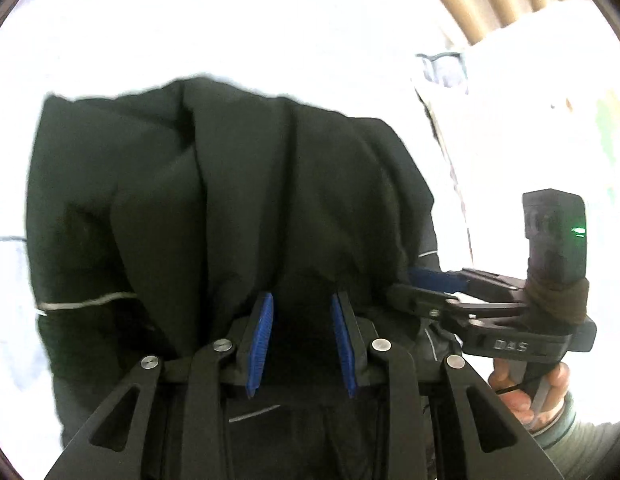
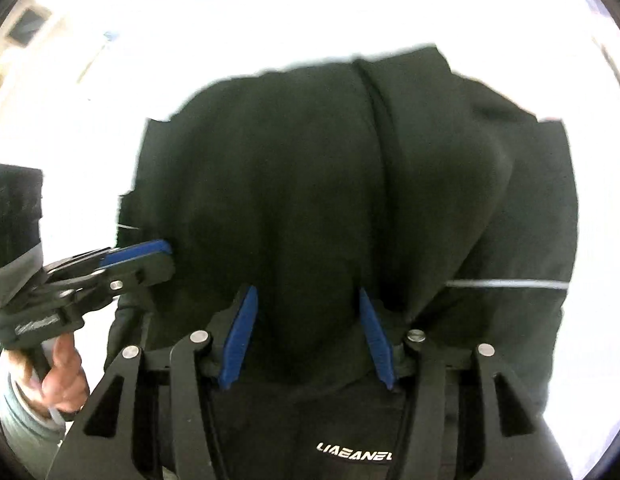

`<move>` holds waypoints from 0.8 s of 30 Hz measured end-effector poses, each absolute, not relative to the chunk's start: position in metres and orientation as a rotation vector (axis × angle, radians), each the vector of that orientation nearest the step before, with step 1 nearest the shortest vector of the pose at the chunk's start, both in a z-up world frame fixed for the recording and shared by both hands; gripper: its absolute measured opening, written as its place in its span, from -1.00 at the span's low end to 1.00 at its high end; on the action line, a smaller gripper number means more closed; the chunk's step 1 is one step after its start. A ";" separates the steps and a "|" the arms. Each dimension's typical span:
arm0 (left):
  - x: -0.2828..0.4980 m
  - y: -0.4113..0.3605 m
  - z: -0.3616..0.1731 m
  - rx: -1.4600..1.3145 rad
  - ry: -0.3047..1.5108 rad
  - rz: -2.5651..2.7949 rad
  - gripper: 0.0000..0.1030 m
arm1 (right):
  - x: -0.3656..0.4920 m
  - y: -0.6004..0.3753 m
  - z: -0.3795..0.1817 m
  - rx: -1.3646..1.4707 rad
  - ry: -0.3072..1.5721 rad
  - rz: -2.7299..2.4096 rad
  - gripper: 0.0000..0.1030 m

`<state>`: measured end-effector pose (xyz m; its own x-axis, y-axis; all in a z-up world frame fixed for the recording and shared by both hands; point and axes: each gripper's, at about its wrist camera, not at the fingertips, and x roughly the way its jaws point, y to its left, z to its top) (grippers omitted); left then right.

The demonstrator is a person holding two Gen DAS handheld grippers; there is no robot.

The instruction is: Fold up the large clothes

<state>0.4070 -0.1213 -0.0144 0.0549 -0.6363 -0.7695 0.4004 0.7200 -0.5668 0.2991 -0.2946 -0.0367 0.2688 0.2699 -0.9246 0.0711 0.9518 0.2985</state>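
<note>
Left wrist view: I am looking down along my left gripper [image 1: 302, 338] at a large black garment [image 1: 230, 200], a jacket or a pair of trousers with thin pale piping. It is bunched in soft vertical folds on a very bright white surface [image 1: 270, 20]. The blue pads stand apart with dark cloth bulging between them. They do not look clamped, but I cannot tell whether they still pinch a layer. At the right edge is my right gripper [image 1: 425, 284], held by a hand [image 1: 525, 388] in a grey sleeve, with its fingers pushed into the side of the same bundle.

In the right wrist view, the right gripper's jaws stand wider apart, over a smooth rounded mound of the cloth, and the pads seem clear of it. A white printed logo [image 2: 353, 449] shows on the fabric below the jaws. The left gripper enters from the left, with its tips at the garment's edge.

I judge the fabric to be light, limp and somewhat slick, like a sports shell. It will slump and slide rather than hold a crease, and the bulk may spill if held at one point. I would grip a hem or a piped seam [image 2: 505, 283], where the layers are firmer, with both grippers spaced apart, and keep the edge taut.
</note>
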 end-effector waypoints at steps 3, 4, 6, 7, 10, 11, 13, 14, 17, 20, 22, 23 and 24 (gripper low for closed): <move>0.405 -0.129 -0.027 -0.169 1.338 -0.764 -0.40 | 0.299 -0.281 -0.038 0.255 1.306 0.128 0.09; 0.408 -0.131 -0.039 -0.151 1.366 -0.734 -0.40 | 0.301 -0.280 -0.051 0.259 1.339 0.119 0.09; 0.407 -0.131 -0.065 -0.177 1.413 -0.665 -0.40 | 0.303 -0.283 -0.084 0.264 1.411 0.094 0.09; 0.407 -0.129 -0.073 -0.218 1.421 -0.638 -0.41 | 0.303 -0.287 -0.100 0.269 1.430 0.084 0.09; 0.398 -0.122 -0.058 -0.284 1.404 -0.579 -0.41 | 0.295 -0.295 -0.096 0.331 1.407 0.087 0.09; 0.391 -0.119 -0.045 -0.280 1.373 -0.583 -0.41 | 0.287 -0.301 -0.085 0.361 1.391 0.090 0.09; 0.378 -0.108 -0.025 -0.278 1.321 -0.601 -0.41 | 0.267 -0.309 -0.060 0.403 1.334 0.108 0.09; 0.368 -0.098 -0.013 -0.285 1.295 -0.605 -0.41 | 0.256 -0.311 -0.050 0.404 1.312 0.110 0.10; 0.338 -0.051 0.015 -0.328 1.241 -0.562 -0.41 | 0.215 -0.324 -0.023 0.431 1.267 0.099 0.14; 0.313 -0.003 0.029 -0.385 1.229 -0.500 -0.41 | 0.174 -0.343 -0.005 0.474 1.226 0.059 0.18; 0.304 0.026 0.034 -0.403 1.220 -0.468 -0.41 | 0.150 -0.354 0.002 0.469 1.219 0.021 0.19; 0.291 0.044 0.036 -0.405 1.215 -0.442 -0.41 | 0.135 -0.361 0.001 0.470 1.223 -0.001 0.19; 0.281 0.058 0.034 -0.408 1.219 -0.425 -0.41 | 0.125 -0.370 -0.003 0.476 1.229 -0.020 0.19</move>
<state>0.2812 0.0579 0.0343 0.2866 -0.5195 -0.8050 0.0936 0.8514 -0.5161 0.1254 -0.3701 -0.0034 0.3475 0.2378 -0.9070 0.2676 0.9019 0.3390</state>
